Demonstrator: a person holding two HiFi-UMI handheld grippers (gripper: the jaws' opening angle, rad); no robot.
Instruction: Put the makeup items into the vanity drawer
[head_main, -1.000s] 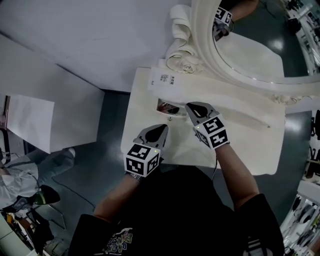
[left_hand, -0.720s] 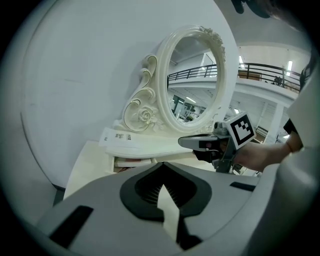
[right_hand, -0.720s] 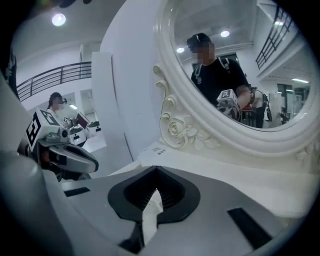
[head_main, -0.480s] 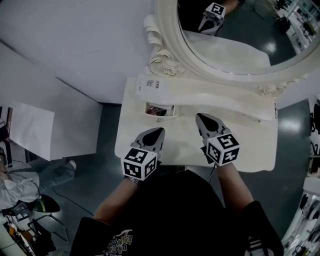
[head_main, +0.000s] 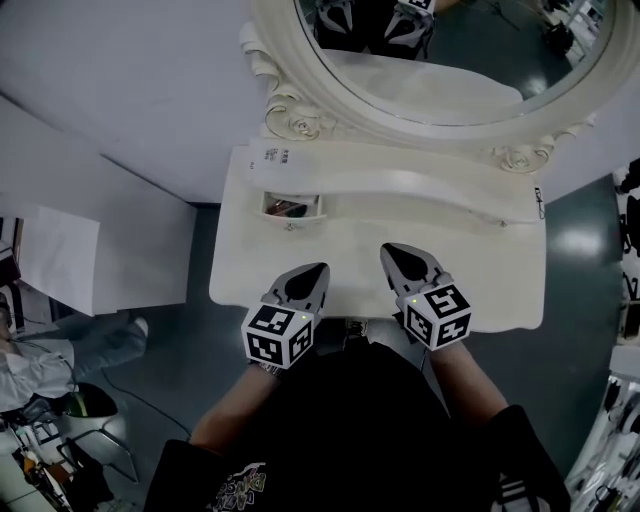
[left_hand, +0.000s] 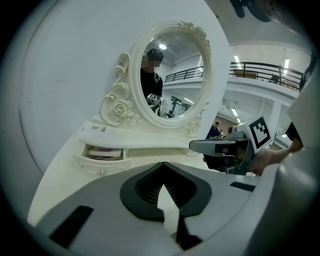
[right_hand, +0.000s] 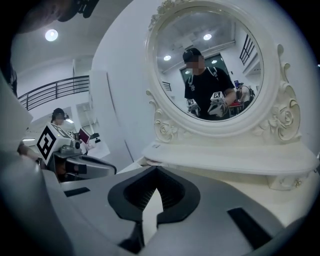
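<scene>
- A cream-white vanity counter (head_main: 480, 275) with a carved oval mirror (head_main: 450, 60) is seen against a white wall, above a grey floor.
- The small white vanity drawer (head_main: 291, 208) is set under the raised shelf at the counter's back left. It is drawn open toward the person, and flat makeup items (left_hand: 103, 153), reddish and pale, are seen lying inside it. Their kind cannot be made out.
- No loose item is seen on the bare top of the counter.
- The left tongs (head_main: 317, 271) are held closed, with nothing between the jaws, over the front part of the counter. The right tongs (head_main: 391, 253) are likewise closed and empty, near them on the right.
- The drawer lies ahead and to the left of both tongs. Its front runs along the counter's width, so its travel is judged to be straight away from the person.
- The left tongs are the nearer to the drawer.
- What remains is judged to be pushing the drawer front in, for which the left tongs are better placed.
</scene>
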